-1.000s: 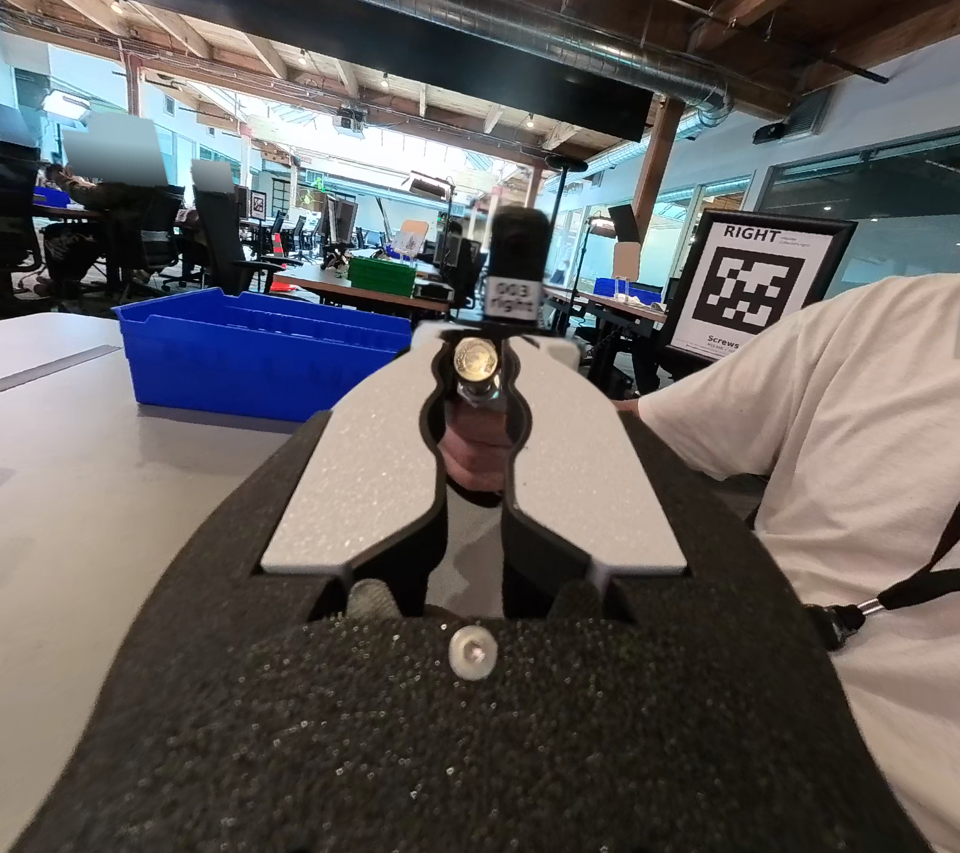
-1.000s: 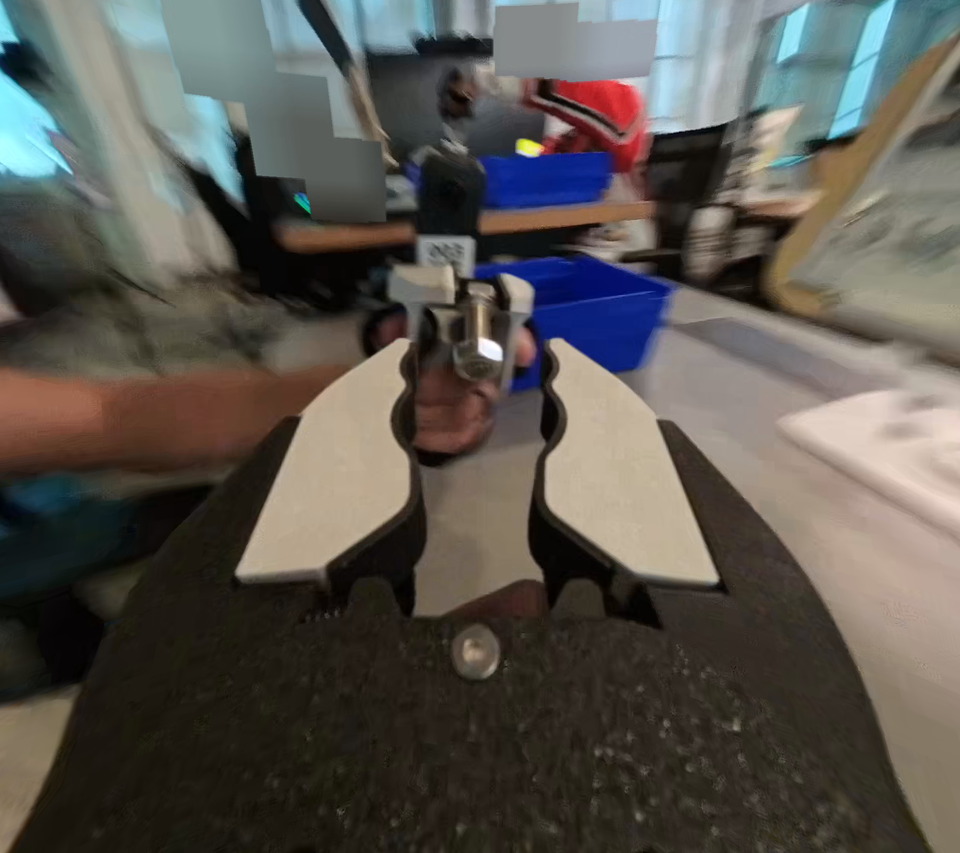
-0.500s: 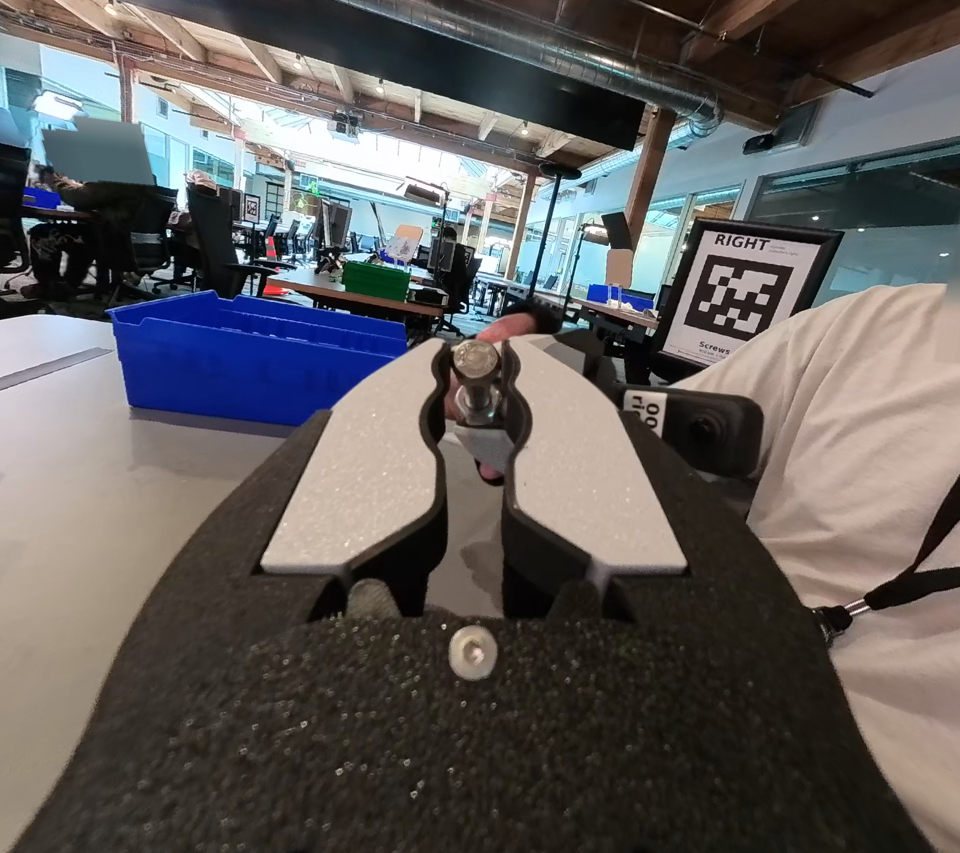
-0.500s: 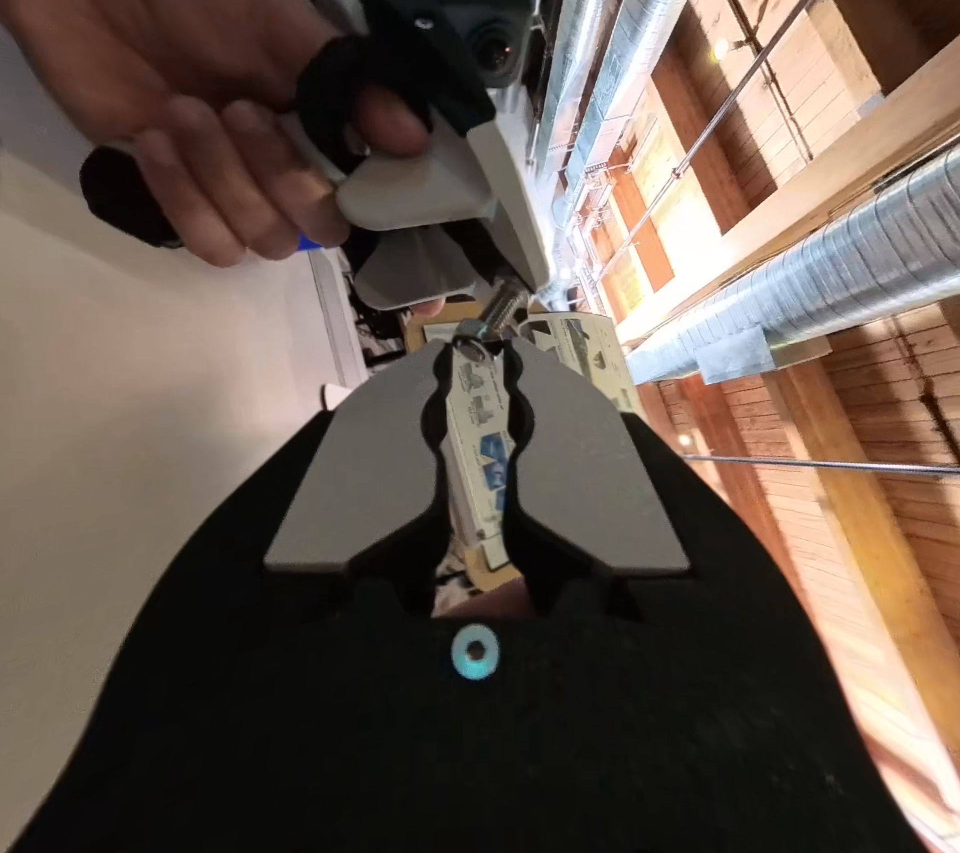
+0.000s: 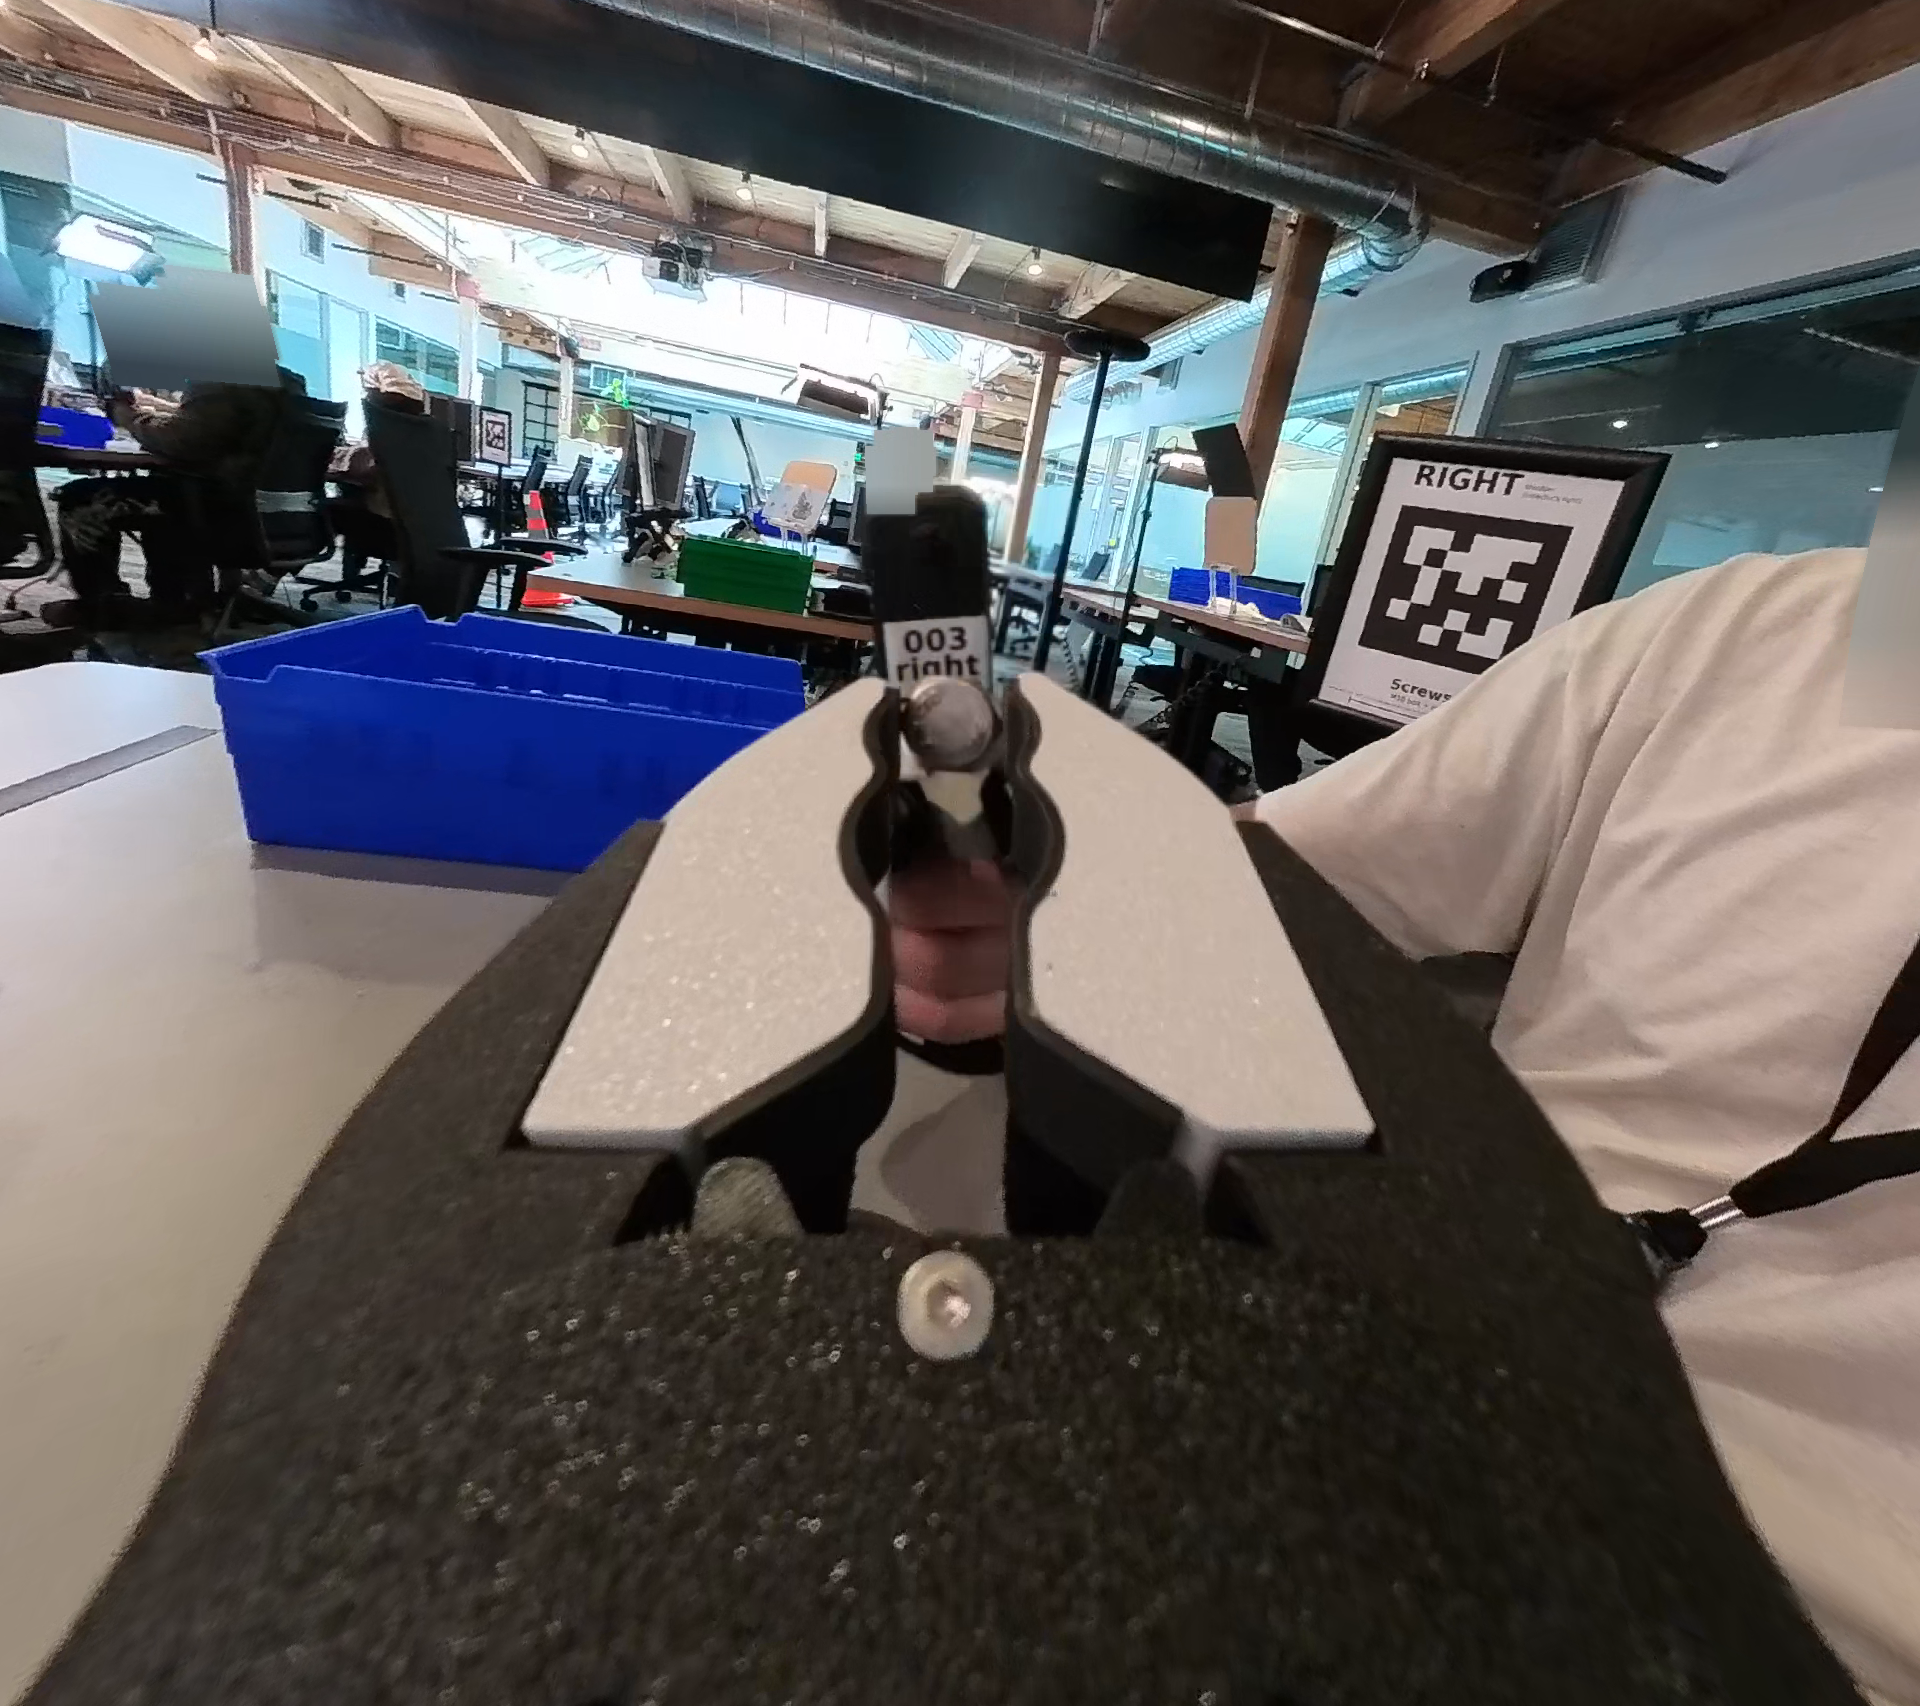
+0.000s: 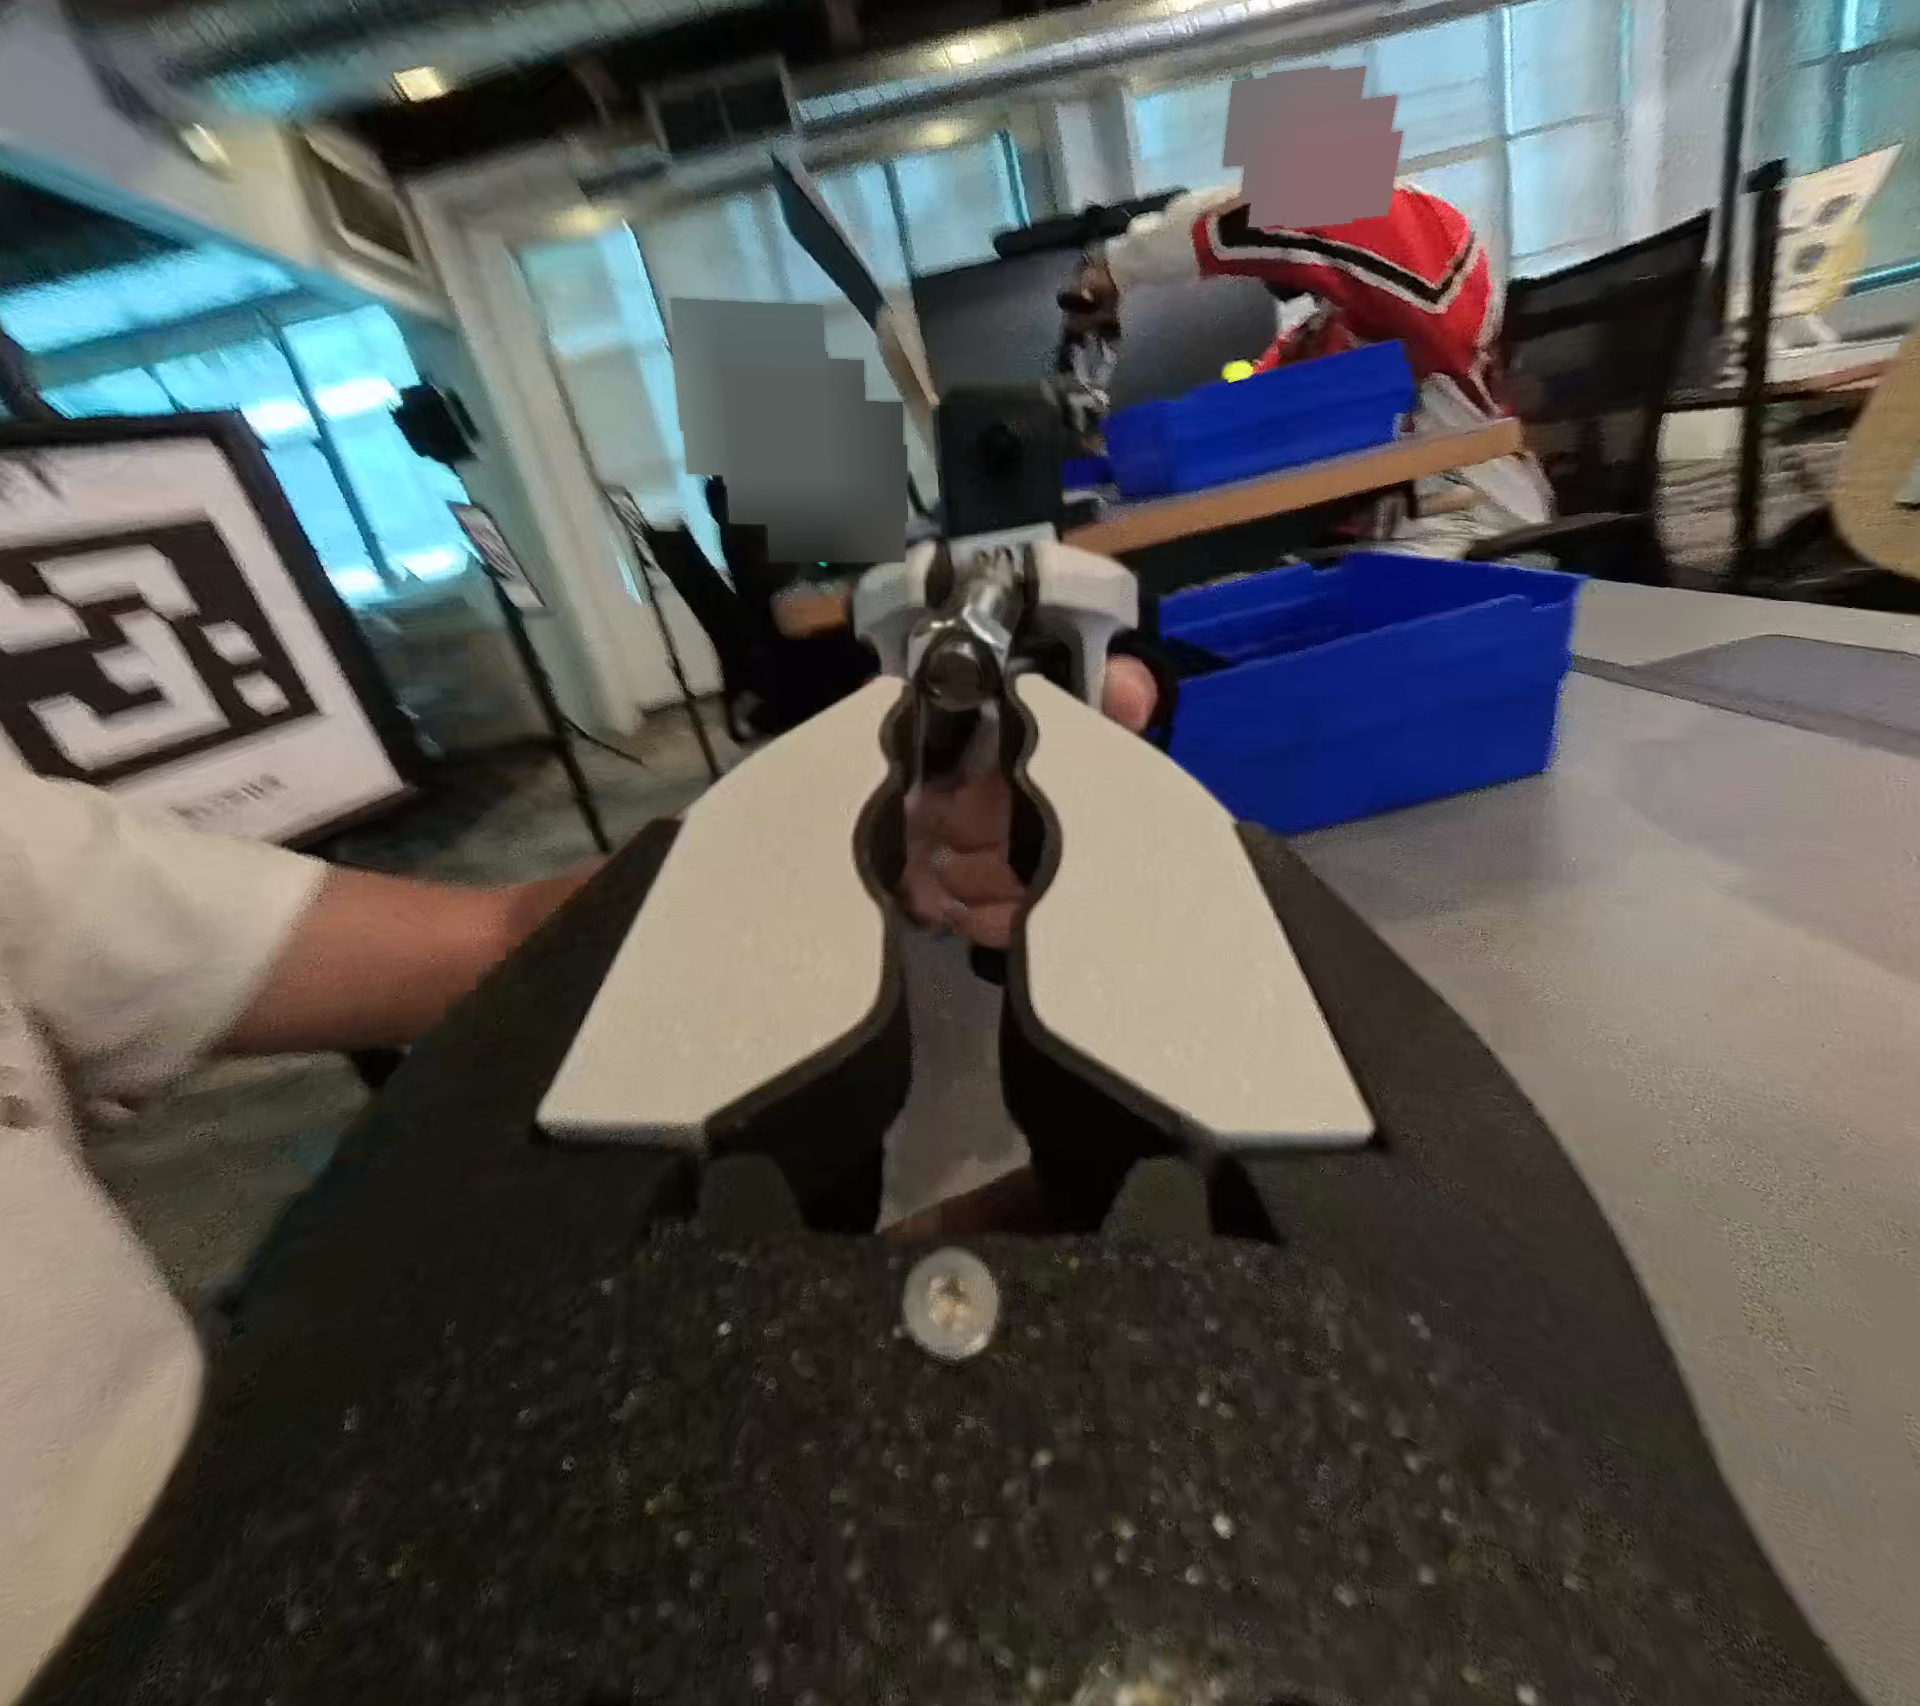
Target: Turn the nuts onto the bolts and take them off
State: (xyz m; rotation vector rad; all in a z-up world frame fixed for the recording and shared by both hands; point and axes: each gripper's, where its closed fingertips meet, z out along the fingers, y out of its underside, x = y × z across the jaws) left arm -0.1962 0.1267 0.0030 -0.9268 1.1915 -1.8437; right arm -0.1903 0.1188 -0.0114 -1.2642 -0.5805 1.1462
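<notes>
Left gripper (image 5: 948,737) is clamped on the round head of 1 bolt (image 5: 945,726), pinched right at my fingertips; the shank runs away from the lens and I cannot see it in this view. Facing it, end to end, my right gripper (image 6: 961,680) is closed around the other end of that same bolt, though the right wrist view is smeared by motion and the metal at the tips is hard to read. I take the hex shape there for 1 nut (image 6: 954,669), but I cannot tell how far along the thread it sits.

From the left wrist view, the right gripper shows only as a black block bearing a white label, just behind the bolt head, with fingers (image 5: 951,955) of a hand showing through the gap below. A white sleeve (image 5: 1621,877) fills the right side, cut off by the frame.

On the grey table (image 5: 156,981) I count 1 blue bin (image 5: 499,752) near its far edge; its contents are hidden behind the wall. Another blue bin (image 6: 1257,420) sits on a desk well beyond. 1 framed black-and-white marker sign (image 5: 1475,576) stands past the table's edge, partly covered by the sleeve.
</notes>
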